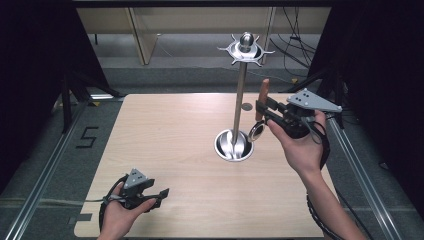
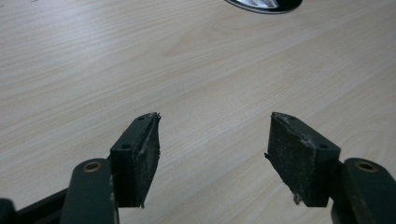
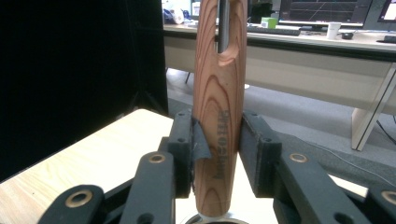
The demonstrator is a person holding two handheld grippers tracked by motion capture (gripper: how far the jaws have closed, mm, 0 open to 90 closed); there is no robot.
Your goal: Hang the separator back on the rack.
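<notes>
My right gripper (image 1: 261, 111) is shut on the wooden handle (image 1: 263, 91) of a kitchen utensil, held upright just right of a metal hanging stand (image 1: 240, 100). The utensil's round metal head (image 1: 257, 131) hangs below the jaws, beside the stand's bowl-shaped base (image 1: 233, 146). The stand's hook ring (image 1: 245, 49) sits well above the handle's tip. In the right gripper view, the pads (image 3: 254, 144) press both sides of the handle (image 3: 219, 93), whose top slot shows the pole behind it. My left gripper (image 1: 162, 195) rests low at the table's front left, open with nothing between its jaws (image 2: 215, 135).
The light wooden table (image 1: 170, 135) carries the stand and a small grey disc (image 1: 247, 106) near the pole. Black curtains flank both sides, and metal rails (image 1: 45, 175) run along the floor. The stand's base edge (image 2: 264, 4) lies far ahead of my left gripper.
</notes>
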